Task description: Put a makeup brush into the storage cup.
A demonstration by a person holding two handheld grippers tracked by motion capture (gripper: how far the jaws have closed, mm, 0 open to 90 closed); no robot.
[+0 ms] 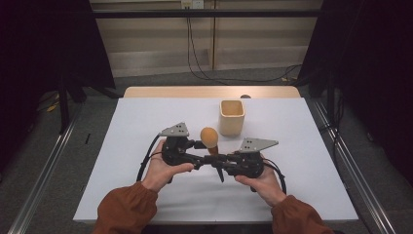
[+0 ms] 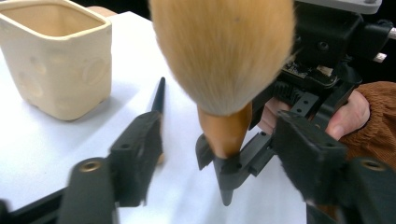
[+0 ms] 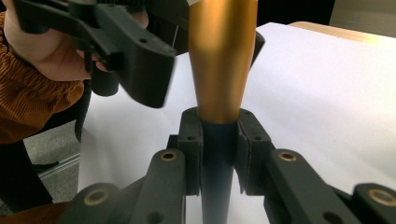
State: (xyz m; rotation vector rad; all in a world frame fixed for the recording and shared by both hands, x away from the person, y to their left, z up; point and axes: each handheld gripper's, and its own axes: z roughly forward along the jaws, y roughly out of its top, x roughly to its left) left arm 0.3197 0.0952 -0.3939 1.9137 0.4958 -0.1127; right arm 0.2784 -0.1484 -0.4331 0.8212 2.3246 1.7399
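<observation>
One brush (image 1: 209,138) stood upright near the middle of the high view, its tan bristle head on top and its dark handle pointing down toward the table (image 1: 146,122). Two claws met around it, each carried in one hand of a person in rust-coloured sleeves.

The right claw (image 1: 217,161), coming in from the lower right, was clamped tight on the brush handle; in the right gripper view its two black pads (image 3: 191,140) pressed on the dark stem (image 3: 217,158) just below the golden collar (image 3: 222,60). The left claw (image 1: 199,145), from the lower left, stood partly apart, its jaws on either side of the brush without pressing on it. In the left gripper view the bristle head (image 2: 224,51) filled the top centre, with the left claw's own two jaws blurred at the lower left and lower right and a clear gap to the brush on each side.

One cream square cup (image 1: 232,117) sat on the white table just above and to the right of the brush, apart from it and from both claws. In the left gripper view the cup (image 2: 60,65) showed at the upper left.
</observation>
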